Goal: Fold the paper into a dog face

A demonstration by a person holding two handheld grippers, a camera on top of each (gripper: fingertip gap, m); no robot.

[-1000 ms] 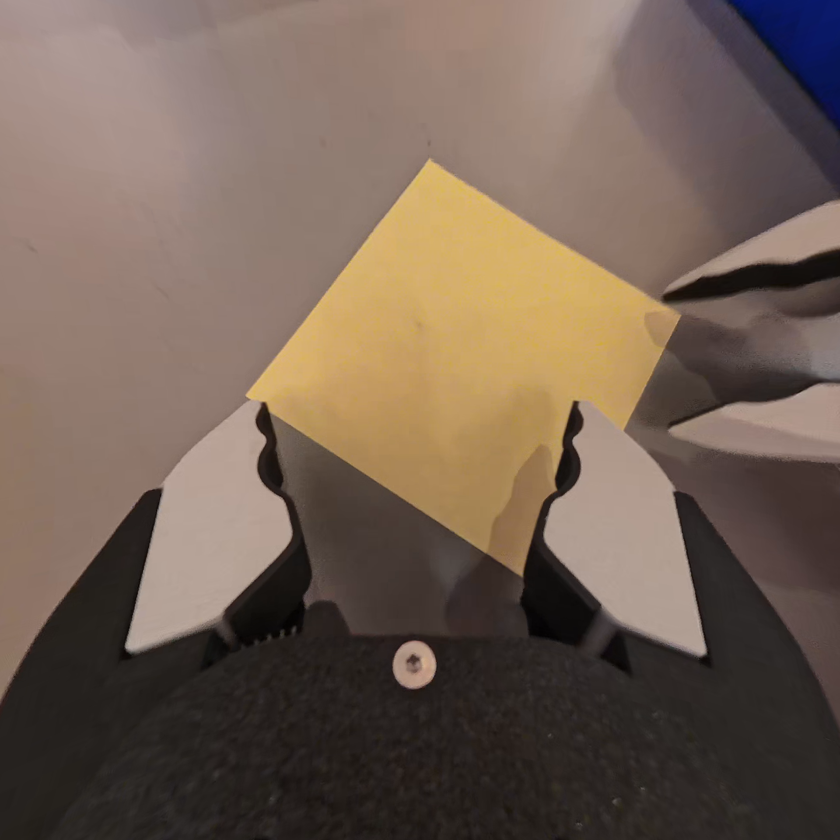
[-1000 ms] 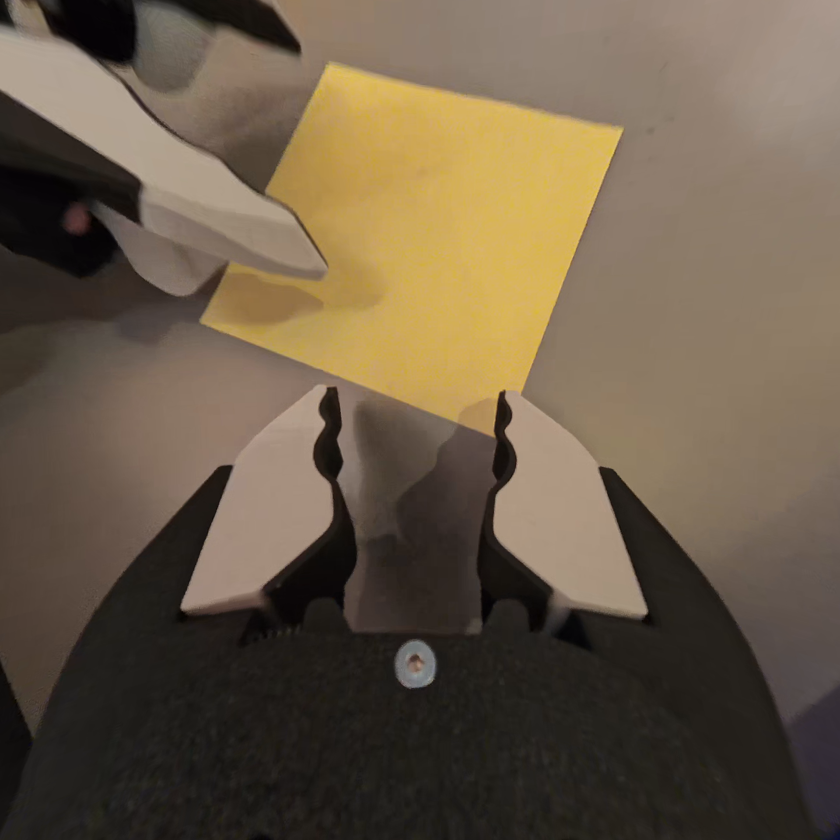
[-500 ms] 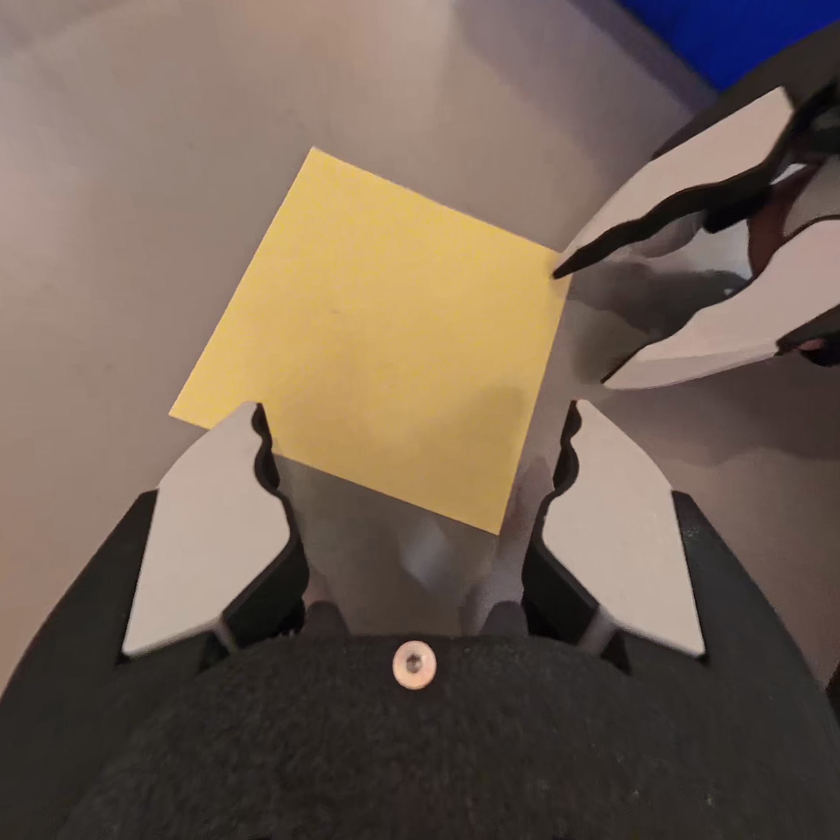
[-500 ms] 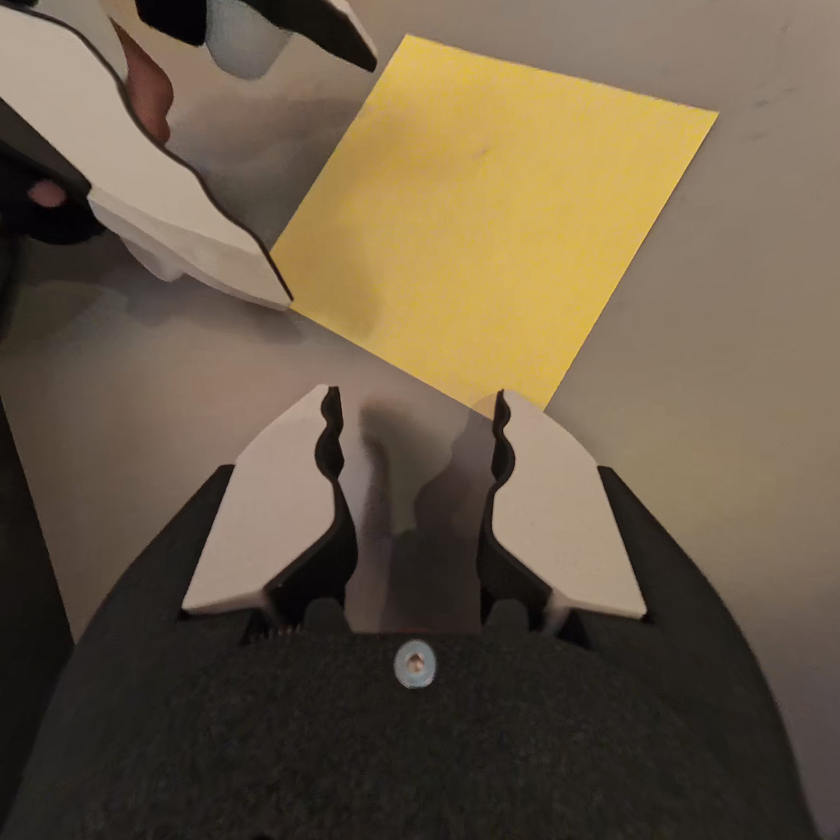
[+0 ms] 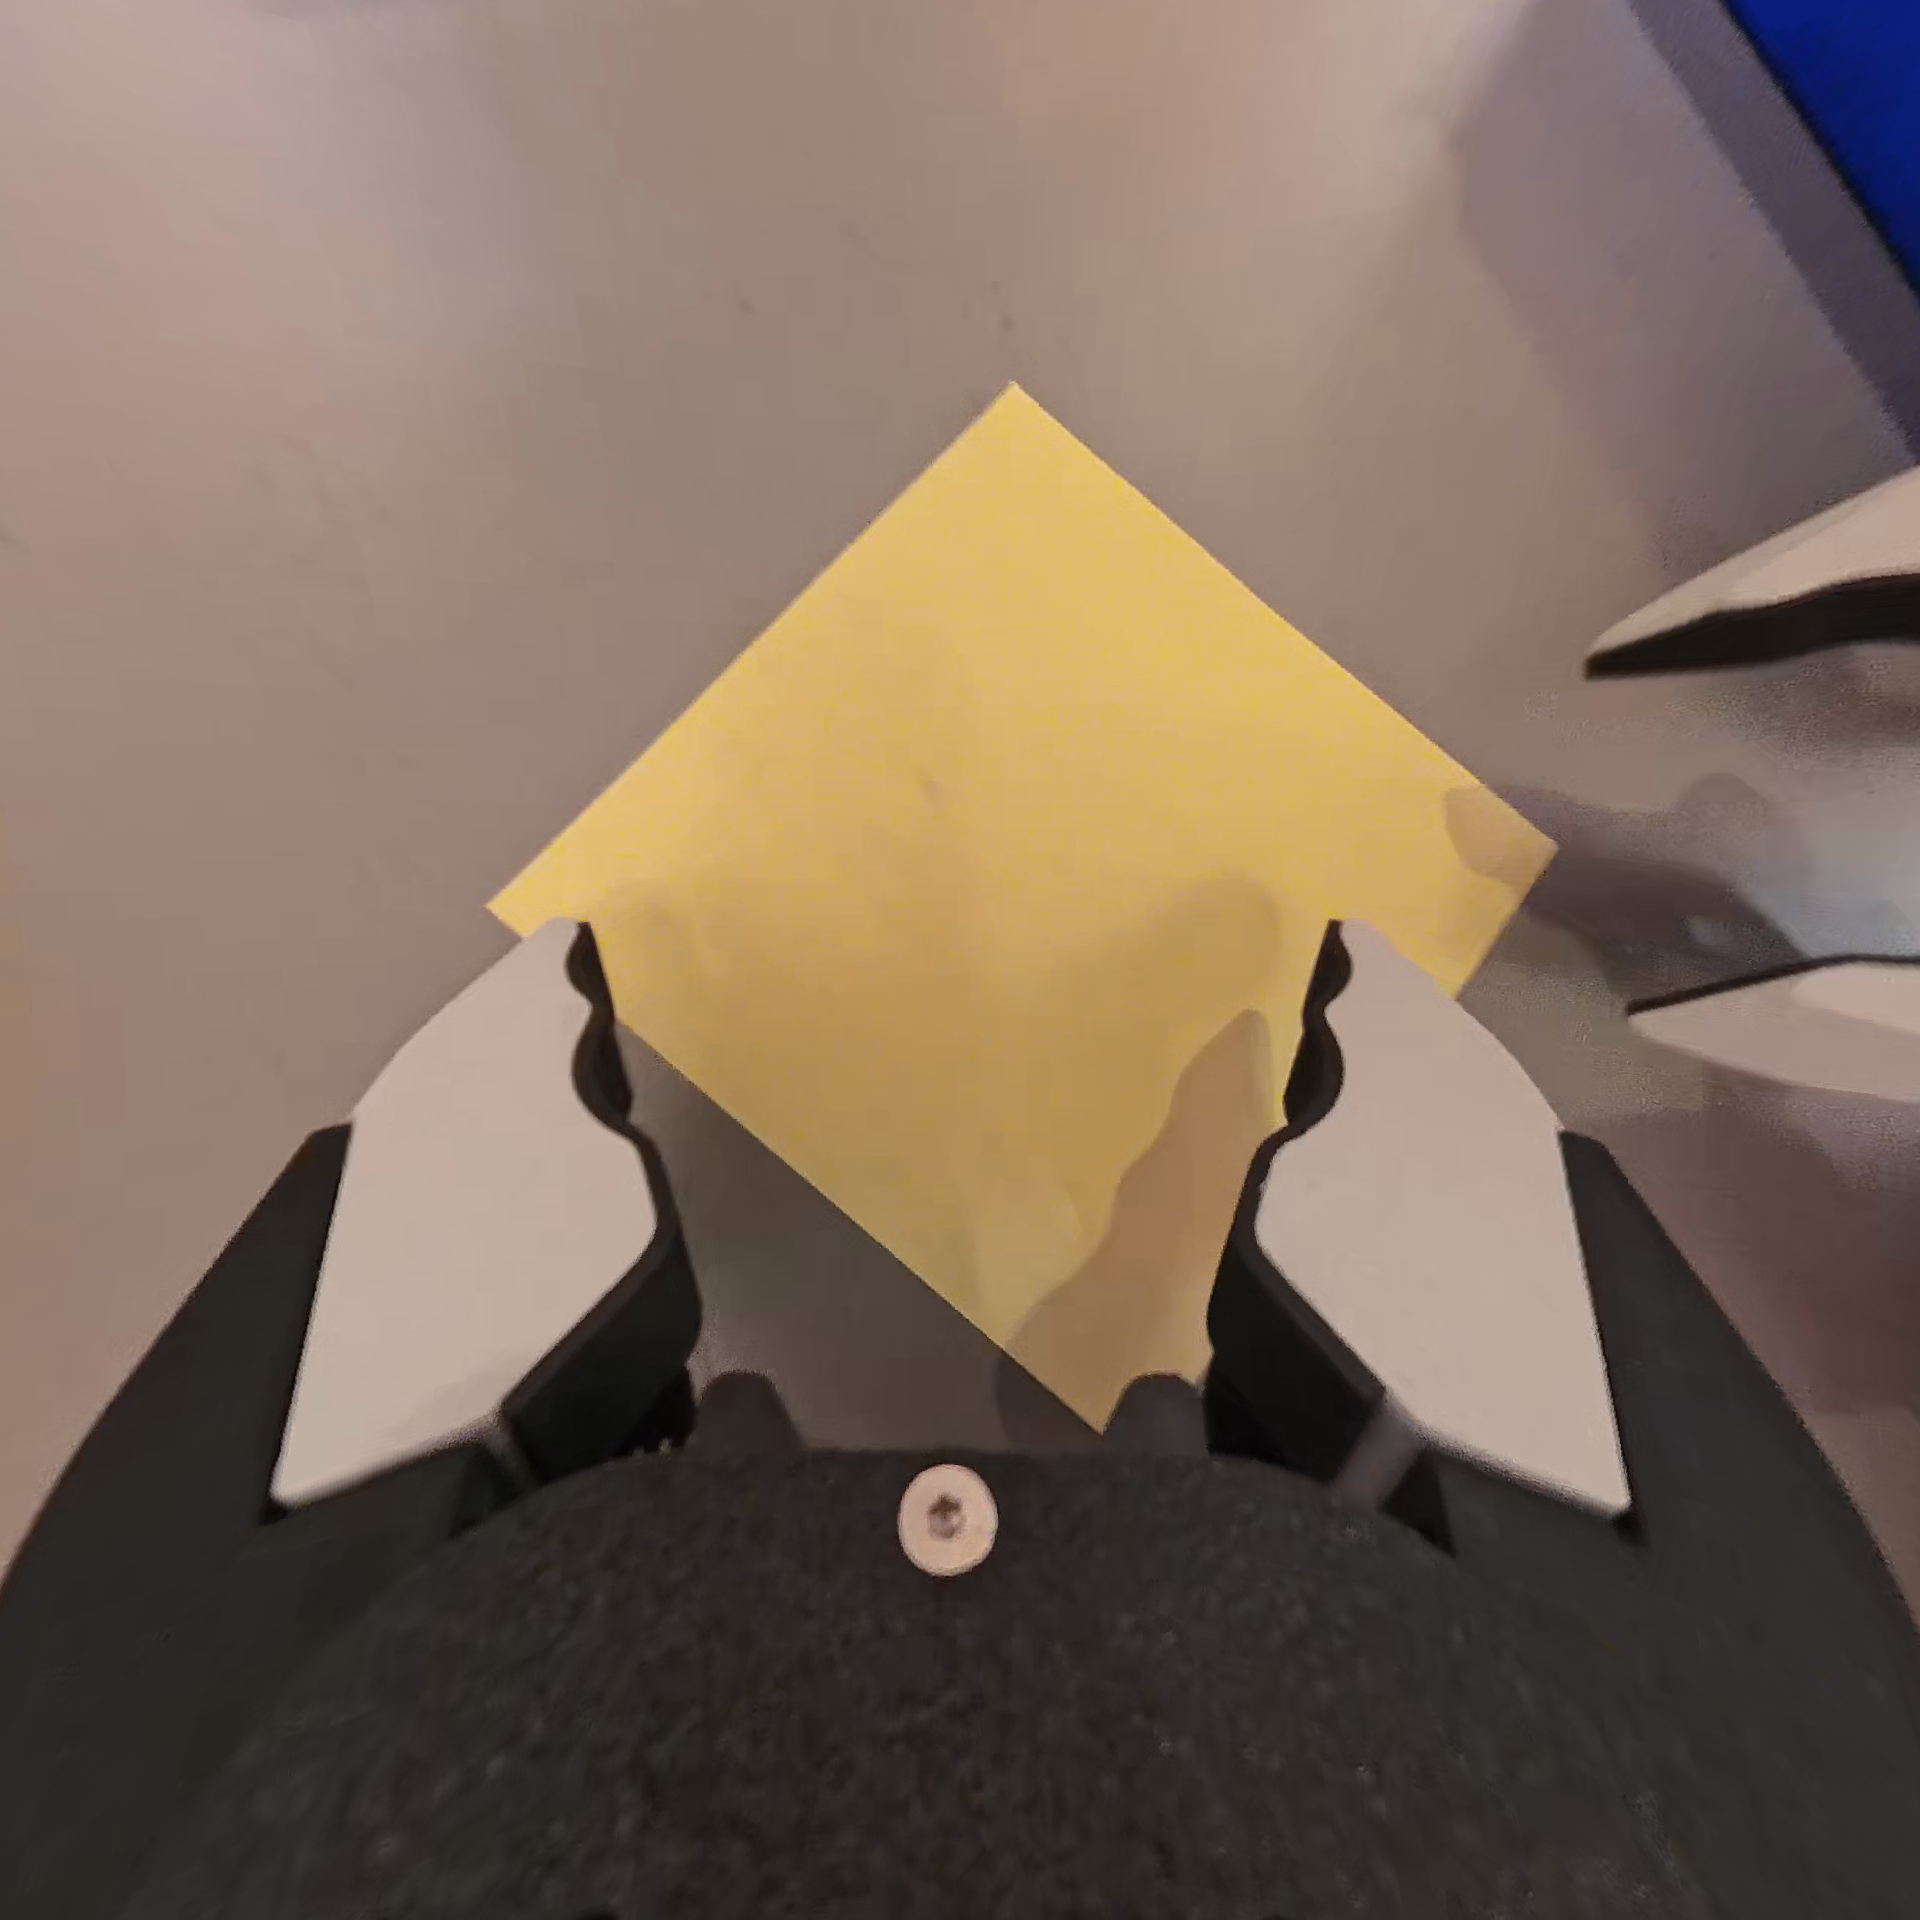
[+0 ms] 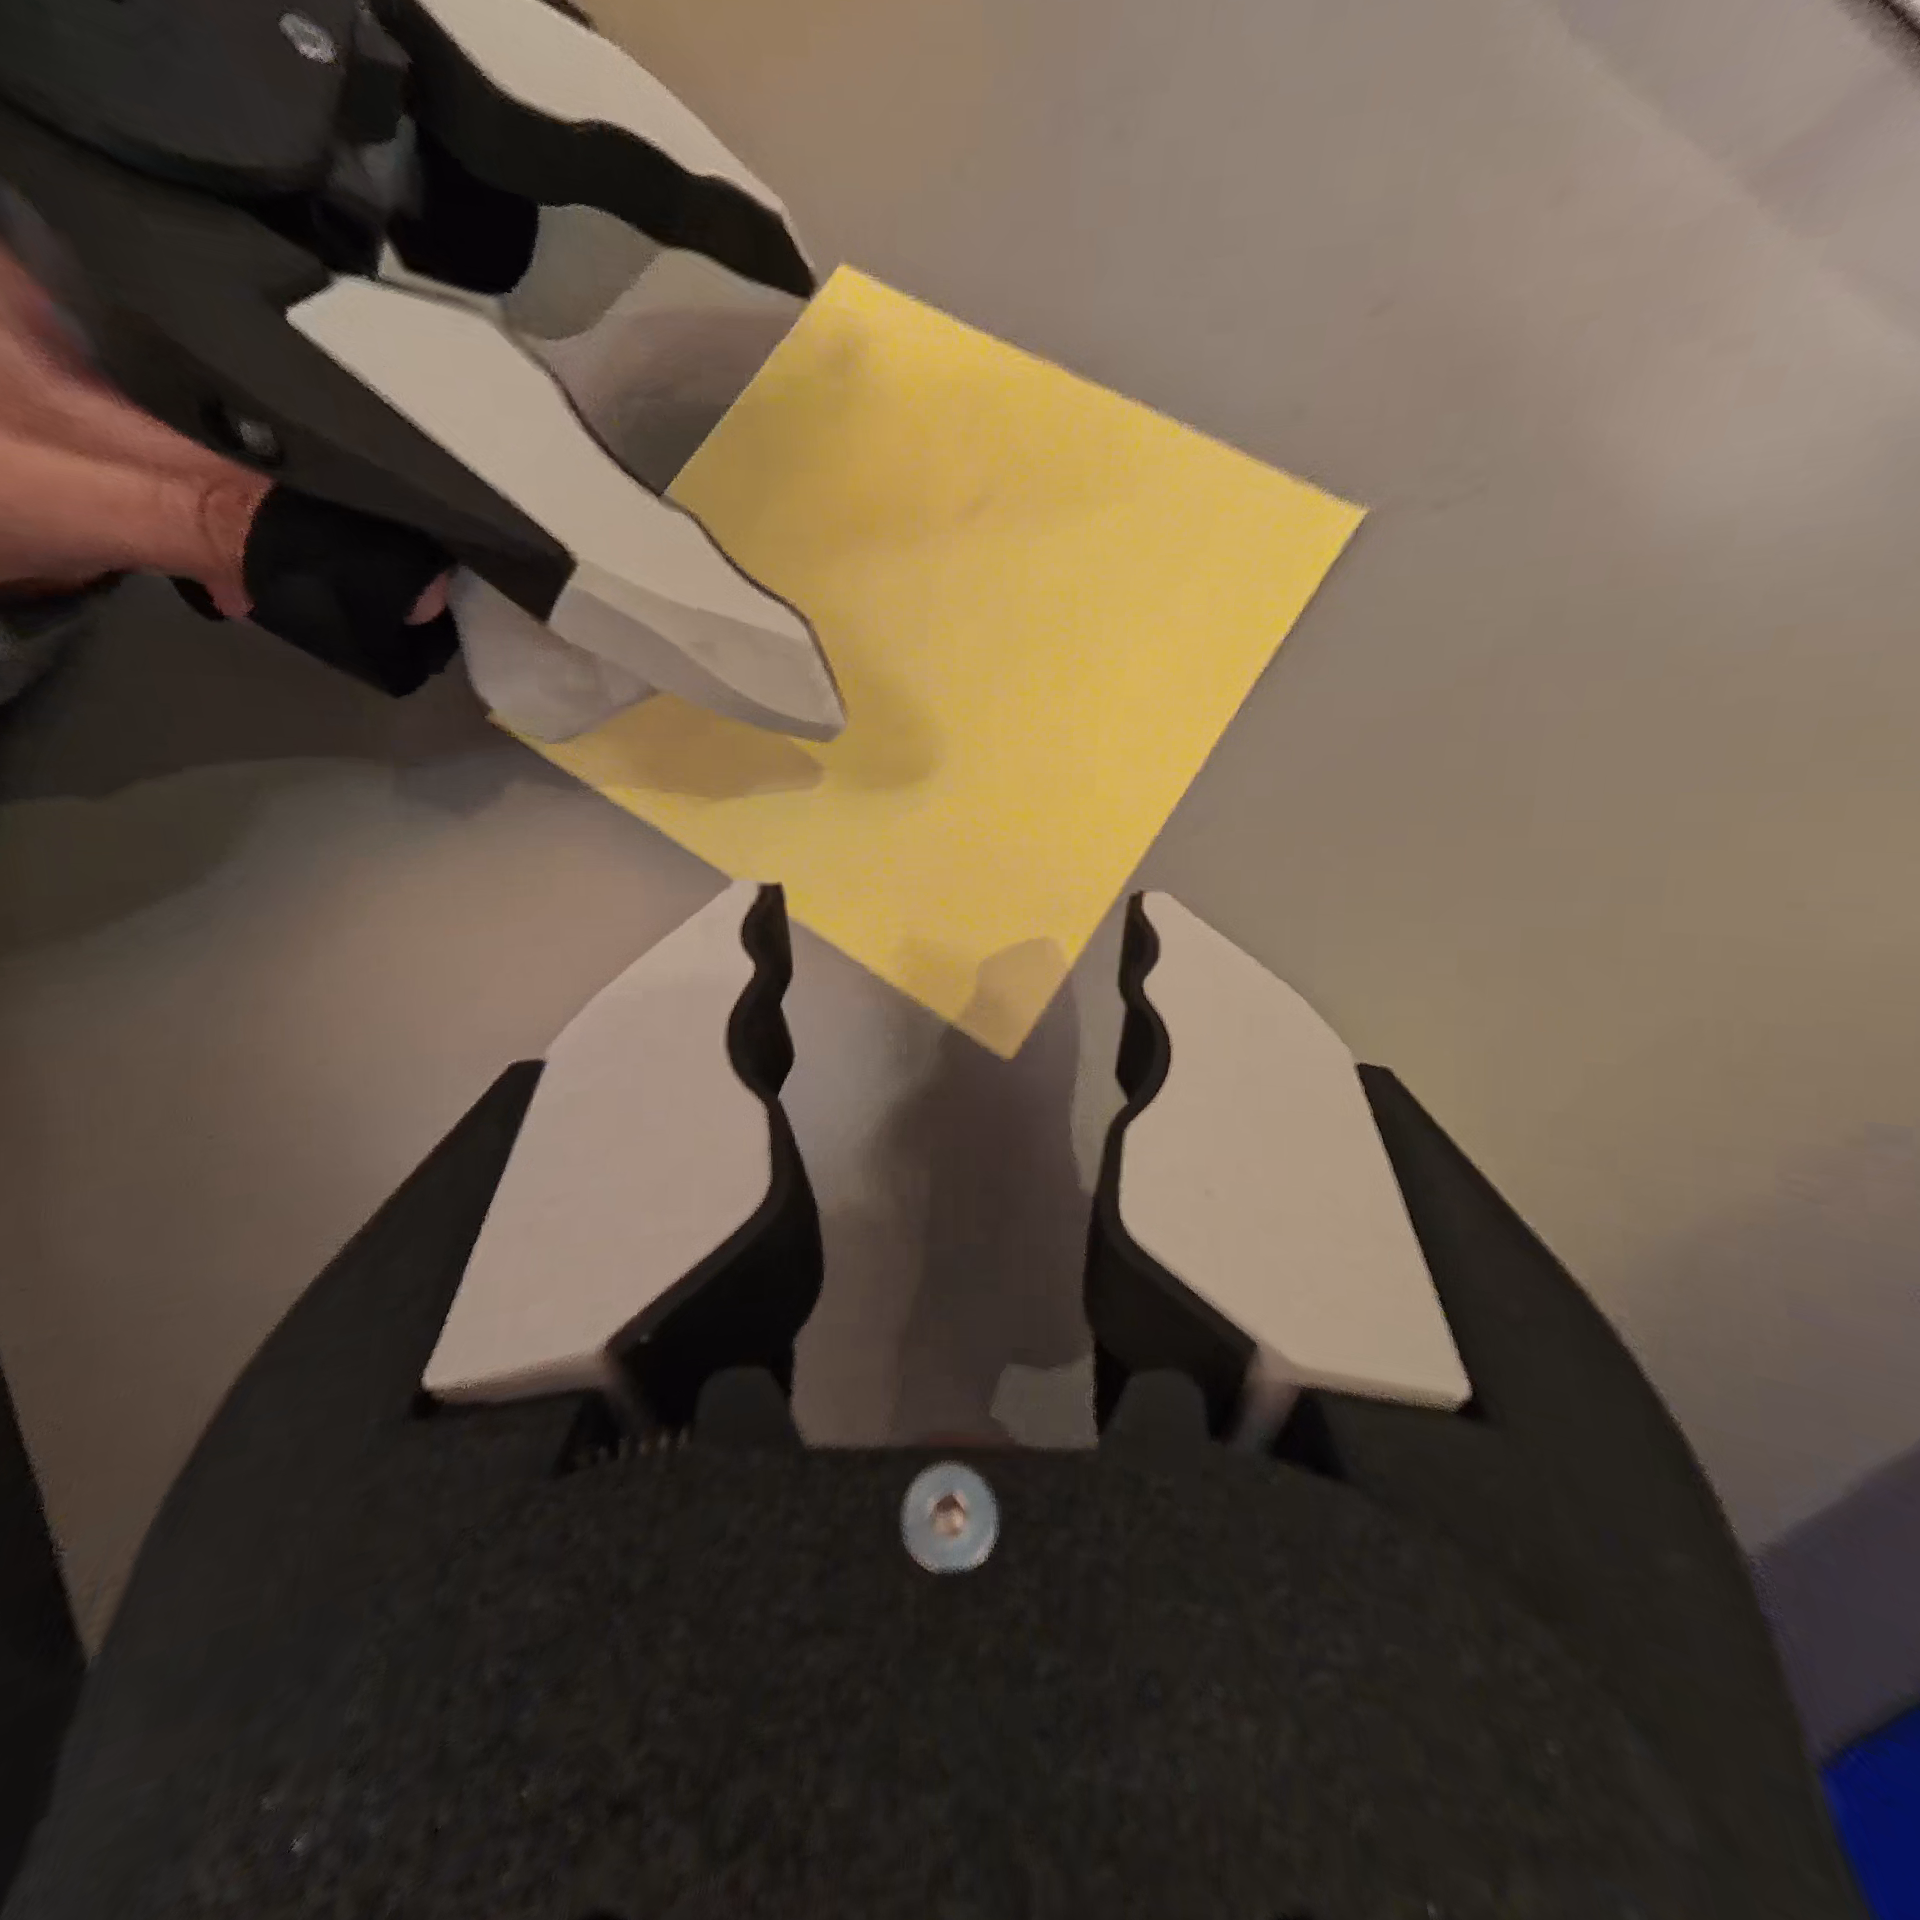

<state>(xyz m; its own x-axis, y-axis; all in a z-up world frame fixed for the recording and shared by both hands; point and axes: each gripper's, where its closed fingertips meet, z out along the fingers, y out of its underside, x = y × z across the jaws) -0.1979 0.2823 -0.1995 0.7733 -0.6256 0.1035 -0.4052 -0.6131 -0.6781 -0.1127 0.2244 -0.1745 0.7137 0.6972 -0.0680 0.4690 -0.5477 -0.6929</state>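
1. A flat, unfolded square sheet of yellow paper (image 5: pixel 997 862) lies on a smooth grey worktop (image 5: pixel 416 416), set like a diamond in the left wrist view, with one corner pointing away and one toward the camera.
2. The left tongs (image 5: pixel 961 940), pale grey fingers on a black body, are spread wide and hold nothing. The paper's near corner lies between the fingers, and the paper's left corner sits just beside the left fingertip.
3. In the right wrist view the left tongs (image 6: pixel 826 499) come in over the paper (image 6: pixel 997 665) from its left side. One finger (image 6: pixel 707 634) hangs above the sheet and casts a shadow on it; I cannot tell whether it touches the paper.
4. A bare hand (image 6: pixel 114 499) grips the black handle of the left tongs, left of the paper.
5. The right tongs (image 6: pixel 951 904) are also spread apart and empty. The paper's nearest corner lies between their tips without being pinched.
6. In the left wrist view the right tongs (image 5: pixel 1610 831) show beside the paper's right corner, spread.
7. A strip of blue surface (image 5: pixel 1860 114) shows beyond the worktop, far right of the paper.
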